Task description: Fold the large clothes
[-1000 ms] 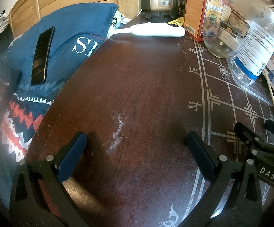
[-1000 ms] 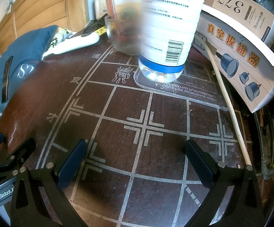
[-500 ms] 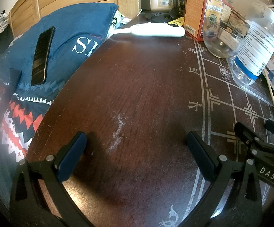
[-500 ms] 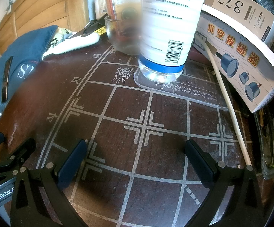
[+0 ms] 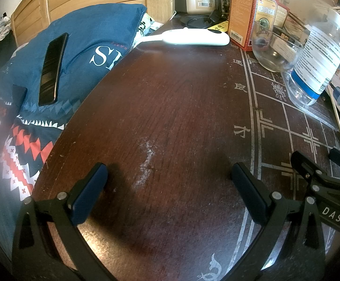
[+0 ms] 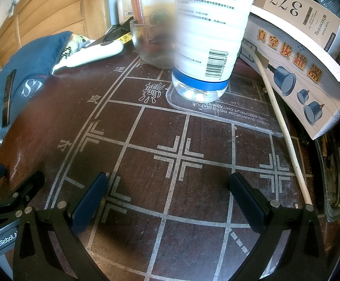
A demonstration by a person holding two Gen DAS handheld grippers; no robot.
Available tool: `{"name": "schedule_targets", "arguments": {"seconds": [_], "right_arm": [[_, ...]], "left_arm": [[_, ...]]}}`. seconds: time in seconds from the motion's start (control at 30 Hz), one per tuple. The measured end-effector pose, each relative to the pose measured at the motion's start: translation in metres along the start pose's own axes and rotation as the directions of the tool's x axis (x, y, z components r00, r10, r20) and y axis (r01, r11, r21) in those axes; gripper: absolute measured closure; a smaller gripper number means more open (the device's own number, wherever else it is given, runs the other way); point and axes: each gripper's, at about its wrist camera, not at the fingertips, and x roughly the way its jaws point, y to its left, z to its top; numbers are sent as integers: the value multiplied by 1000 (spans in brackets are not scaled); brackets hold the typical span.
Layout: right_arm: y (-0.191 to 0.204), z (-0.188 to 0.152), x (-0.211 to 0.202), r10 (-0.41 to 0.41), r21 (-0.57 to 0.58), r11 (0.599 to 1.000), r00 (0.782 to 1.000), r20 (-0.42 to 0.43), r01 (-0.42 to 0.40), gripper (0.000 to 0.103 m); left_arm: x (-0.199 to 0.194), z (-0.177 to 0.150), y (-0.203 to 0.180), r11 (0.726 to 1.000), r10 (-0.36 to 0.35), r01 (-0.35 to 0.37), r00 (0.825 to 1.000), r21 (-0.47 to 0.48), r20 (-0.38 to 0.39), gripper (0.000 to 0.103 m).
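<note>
A dark wooden table (image 5: 170,117) with a chess-board grid inlaid in pale lines fills both views. Off its left edge lies the blue garment (image 5: 88,46), bunched into a rounded heap rather than spread flat; it carries white "S" lettering, a row of white teeth-like triangles and bands of red and white zigzag lower down. Its lower left part fades into blur and is cut by the frame, so its full outline cannot be made out. A black phone-like slab (image 5: 51,70) rests on top of the cloth.

The left gripper (image 5: 167,192) and the right gripper (image 6: 167,199) both sit low over the bare tabletop, jaws spread wide and holding nothing, side by side and well apart from the garment.

At the far right stand a clear labelled bottle (image 6: 207,42) on a transparent plastic sheet, a glass bowl (image 5: 273,49), a red carton (image 5: 249,21) and a white handheld device (image 5: 188,38). The bottle's left side is smeared in the right view.
</note>
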Motion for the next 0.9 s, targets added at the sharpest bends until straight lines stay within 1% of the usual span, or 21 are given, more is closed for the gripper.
{"name": "schedule_targets", "arguments": {"seconds": [0.9], "right_arm": [[0, 1, 0, 0, 0, 1000, 1000, 0, 0, 0]], "left_arm": [[1, 1, -1, 1000, -4, 4, 1000, 3, 1, 0]]}}
